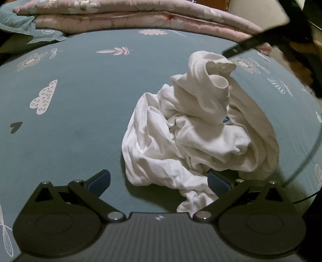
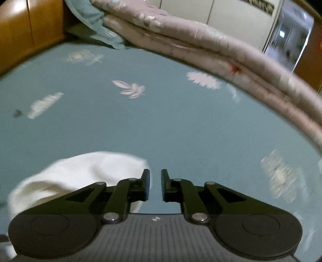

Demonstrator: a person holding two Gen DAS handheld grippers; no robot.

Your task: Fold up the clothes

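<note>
Crumpled white garment on the bed, directly ahead of the wide-open left gripper; right gripper, narrowly parted and empty, lies beyond it.

— What do we have around us here?

— We see a bed covered by a teal sheet printed with pale flowers, leaves, clouds and a small dark heart. At its far side lies a folded pink quilt with a faded floral pattern, and a teal pillow is tucked against its end.

— And beyond the bed?

— In the right wrist view we make out a glossy wooden headboard, pale wardrobe panels, and a mirrored or glass door catching cool light. The room is dim overall.
</note>
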